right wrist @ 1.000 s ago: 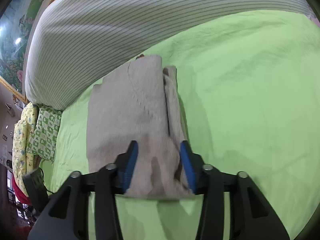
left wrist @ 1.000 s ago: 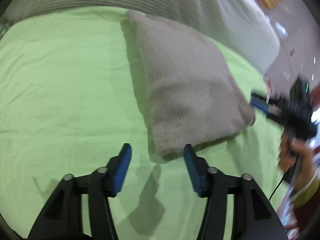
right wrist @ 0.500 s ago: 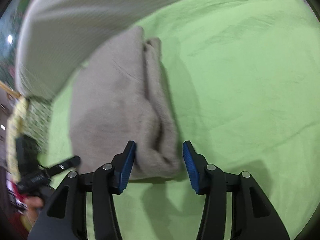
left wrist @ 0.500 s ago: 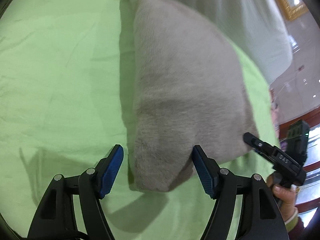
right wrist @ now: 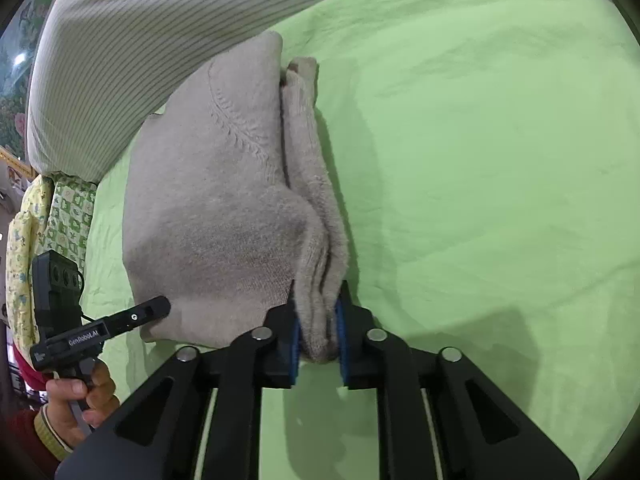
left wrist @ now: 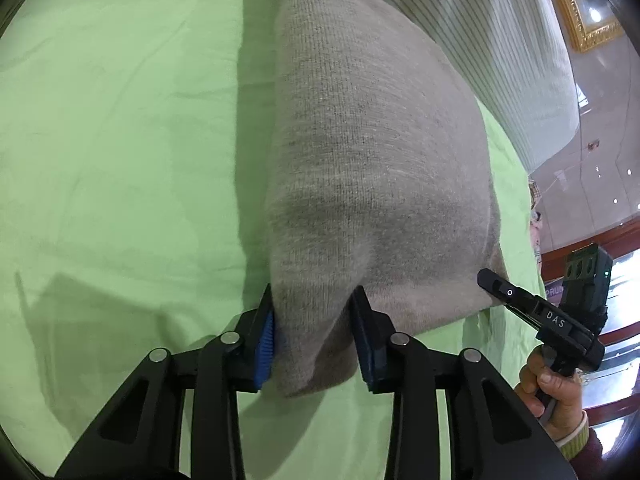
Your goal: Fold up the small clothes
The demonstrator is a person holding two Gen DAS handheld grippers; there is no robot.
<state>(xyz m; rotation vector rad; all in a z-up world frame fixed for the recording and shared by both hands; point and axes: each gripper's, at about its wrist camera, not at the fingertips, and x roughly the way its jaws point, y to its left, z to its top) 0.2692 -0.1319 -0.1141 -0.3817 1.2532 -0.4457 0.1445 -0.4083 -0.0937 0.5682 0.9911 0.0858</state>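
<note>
Folded grey knit sweater (left wrist: 376, 152) lies on the green sheet (left wrist: 120, 160), near edge toward both cameras, far end close to a striped cover (right wrist: 132, 52) bunched behind it.

Left gripper (left wrist: 316, 336): jaws have just been closing, now pinching the near left corner of the sweater, blue pads pressed into the knit on both sides.

Right gripper (right wrist: 318, 336): jaws have just been closing too, now narrow, clamped on the near right corner where the folded layers stack up; fabric bulges out between the pads.

Each gripper shows in the other's view, at the far near corner, with the person's hand (right wrist: 80, 396) on the handle and a dark red sleeve with yellow-green cuff (left wrist: 576, 440).

Around: patterned yellow and green bedding (right wrist: 48, 216) past the sheet's left edge, gilt frame (left wrist: 576, 4) on the wall, glossy floor to the right. Sheet around the sweater is wrinkled, nothing lying on it near the corners.
</note>
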